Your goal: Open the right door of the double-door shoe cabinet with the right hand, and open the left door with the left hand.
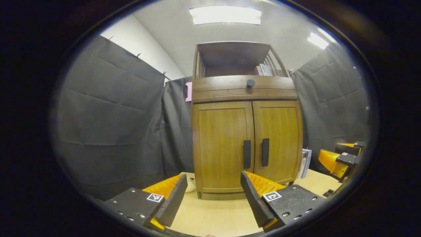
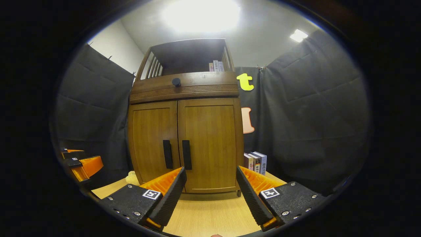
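A brown wooden shoe cabinet (image 1: pixel 245 144) (image 2: pixel 185 141) stands on the light wood table, both doors closed. The left door's black handle (image 1: pixel 247 154) (image 2: pixel 167 154) and the right door's black handle (image 1: pixel 265 152) (image 2: pixel 186 154) sit side by side at the centre seam. My left gripper (image 1: pixel 213 184) hangs open in front of the left door, a short way off. My right gripper (image 2: pixel 210 179) is open too, facing the right door and apart from it. Its orange and black body (image 1: pixel 342 158) appears at the right edge of the left gripper view; the left gripper's body (image 2: pixel 80 164) is at the left edge of the right gripper view.
A black round knob (image 1: pixel 250 83) sits on the drawer band above the doors. Books (image 1: pixel 305 162) (image 2: pixel 256 163) stand to the cabinet's right, more on the top shelf (image 2: pixel 216 65). A pale object (image 2: pixel 132 178) lies by the cabinet's left foot. The table (image 1: pixel 213 214) runs up to the cabinet.
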### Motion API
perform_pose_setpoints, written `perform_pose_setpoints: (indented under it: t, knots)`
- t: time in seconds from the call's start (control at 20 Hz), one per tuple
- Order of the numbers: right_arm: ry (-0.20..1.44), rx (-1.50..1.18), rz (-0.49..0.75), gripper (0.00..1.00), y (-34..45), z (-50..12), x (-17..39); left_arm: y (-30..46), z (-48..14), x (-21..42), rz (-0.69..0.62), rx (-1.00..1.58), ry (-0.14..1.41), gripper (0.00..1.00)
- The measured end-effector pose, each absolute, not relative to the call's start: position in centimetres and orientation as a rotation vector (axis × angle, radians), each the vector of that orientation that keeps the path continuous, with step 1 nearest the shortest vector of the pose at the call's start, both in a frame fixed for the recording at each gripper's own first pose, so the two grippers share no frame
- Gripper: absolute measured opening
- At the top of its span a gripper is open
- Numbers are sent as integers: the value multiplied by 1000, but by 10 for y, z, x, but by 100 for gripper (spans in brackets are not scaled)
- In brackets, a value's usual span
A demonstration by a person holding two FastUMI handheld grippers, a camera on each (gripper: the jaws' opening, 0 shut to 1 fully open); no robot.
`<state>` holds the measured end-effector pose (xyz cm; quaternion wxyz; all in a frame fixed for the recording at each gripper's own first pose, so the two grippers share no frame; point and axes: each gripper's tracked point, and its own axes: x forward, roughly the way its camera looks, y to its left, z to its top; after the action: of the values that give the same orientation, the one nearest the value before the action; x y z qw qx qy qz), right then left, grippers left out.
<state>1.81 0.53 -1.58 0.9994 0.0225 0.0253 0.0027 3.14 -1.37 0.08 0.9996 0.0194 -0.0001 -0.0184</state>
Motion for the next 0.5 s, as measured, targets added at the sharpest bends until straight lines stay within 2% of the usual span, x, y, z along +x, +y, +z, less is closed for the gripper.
perform_pose_setpoints:
  t: [0.5]
  knots:
    - [21,82,67,94,34,9,93,0,13,33,12,27,-21,93]
